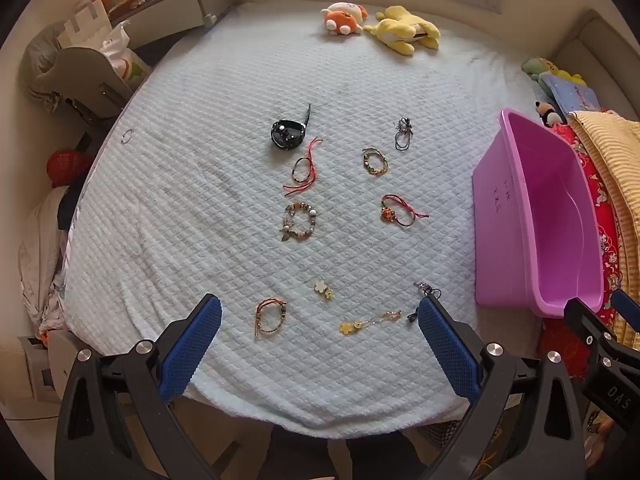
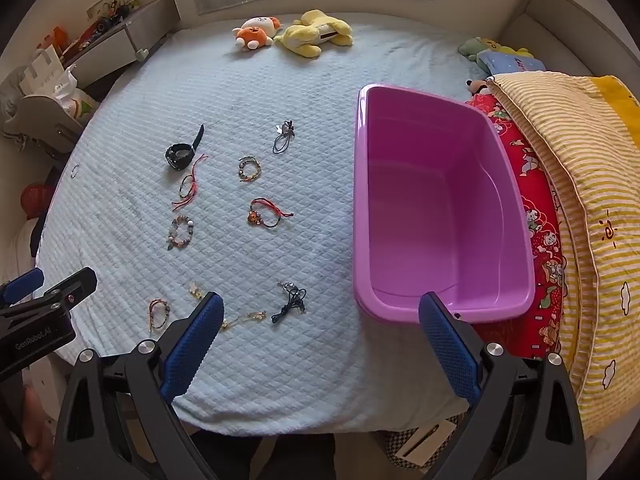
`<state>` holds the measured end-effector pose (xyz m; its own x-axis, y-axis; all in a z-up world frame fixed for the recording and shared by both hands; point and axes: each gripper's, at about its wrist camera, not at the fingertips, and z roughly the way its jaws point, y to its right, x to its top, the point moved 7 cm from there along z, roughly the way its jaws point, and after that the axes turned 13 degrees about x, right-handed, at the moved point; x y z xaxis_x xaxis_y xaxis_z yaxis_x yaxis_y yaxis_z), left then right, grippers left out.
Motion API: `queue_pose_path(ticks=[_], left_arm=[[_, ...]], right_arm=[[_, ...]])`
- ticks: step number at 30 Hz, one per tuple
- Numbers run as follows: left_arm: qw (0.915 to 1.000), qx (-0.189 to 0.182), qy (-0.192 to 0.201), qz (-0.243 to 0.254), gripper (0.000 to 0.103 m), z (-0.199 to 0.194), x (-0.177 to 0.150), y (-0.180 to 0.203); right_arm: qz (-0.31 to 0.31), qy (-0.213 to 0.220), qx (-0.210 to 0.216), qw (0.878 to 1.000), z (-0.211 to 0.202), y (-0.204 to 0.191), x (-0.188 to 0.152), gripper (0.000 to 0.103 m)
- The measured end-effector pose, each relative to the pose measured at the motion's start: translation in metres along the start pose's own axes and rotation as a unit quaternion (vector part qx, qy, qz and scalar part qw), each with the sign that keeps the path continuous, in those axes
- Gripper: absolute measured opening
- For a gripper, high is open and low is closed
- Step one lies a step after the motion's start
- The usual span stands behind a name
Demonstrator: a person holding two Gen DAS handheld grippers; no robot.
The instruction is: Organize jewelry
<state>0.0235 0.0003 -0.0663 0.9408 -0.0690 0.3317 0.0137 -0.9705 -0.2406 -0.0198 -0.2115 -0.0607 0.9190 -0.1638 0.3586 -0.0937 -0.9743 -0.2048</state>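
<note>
Several pieces of jewelry lie spread on a pale quilted bed [image 1: 200, 208]: a black watch [image 1: 287, 133], a red-cord bracelet [image 1: 304, 170], a beaded bracelet [image 1: 300, 220], an orange-charm bracelet [image 1: 394, 211], a braided bracelet [image 1: 271, 315] and a yellow flower chain [image 1: 370, 322]. An empty purple bin [image 2: 436, 200] stands at the right, also in the left wrist view [image 1: 536, 216]. My left gripper [image 1: 320, 320] is open above the near jewelry. My right gripper [image 2: 320, 316] is open near the bin's front corner, with a dark cord piece [image 2: 290, 302] between its fingers' line of sight.
Two plush toys [image 1: 380, 26] lie at the far end of the bed. A striped yellow blanket [image 2: 568, 184] and a red patterned cloth [image 2: 540, 232] are piled right of the bin. Shelves and bags [image 1: 100, 52] stand left of the bed.
</note>
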Motion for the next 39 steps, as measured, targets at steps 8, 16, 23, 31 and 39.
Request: queue_pose_path(ticks=[8,16,23,31,39], left_arm=[[1.0000,-0.001,0.005,-0.004,0.097,-0.0013,0.0006,-0.0006],[0.9999,-0.003,0.011,-0.002,0.097,-0.0051,0.0041,-0.0038],[0.9999,-0.003,0.015,-0.004,0.097,-0.0051,0.0021,-0.0031],[0.9998,-0.005,0.020,-0.005,0.097,-0.0074,0.0042,-0.0033],[0.9998,-0.005,0.021,-0.005,0.097,-0.0086,0.0045,-0.0037]], right_arm=[[0.000,-0.002,0.001,1.000,-0.0002,-0.0008,-0.0017,0.094],[0.001,-0.002,0.002,1.000,-0.0008,-0.0030,-0.0013,0.094],[0.002,-0.002,0.002,1.000,0.0001,-0.0025,-0.0015,0.094],[0.001,-0.001,0.002,1.000,-0.0003,-0.0021,-0.0017,0.094],[0.002,-0.001,0.002,1.000,-0.0005,-0.0022,-0.0016,0.093]])
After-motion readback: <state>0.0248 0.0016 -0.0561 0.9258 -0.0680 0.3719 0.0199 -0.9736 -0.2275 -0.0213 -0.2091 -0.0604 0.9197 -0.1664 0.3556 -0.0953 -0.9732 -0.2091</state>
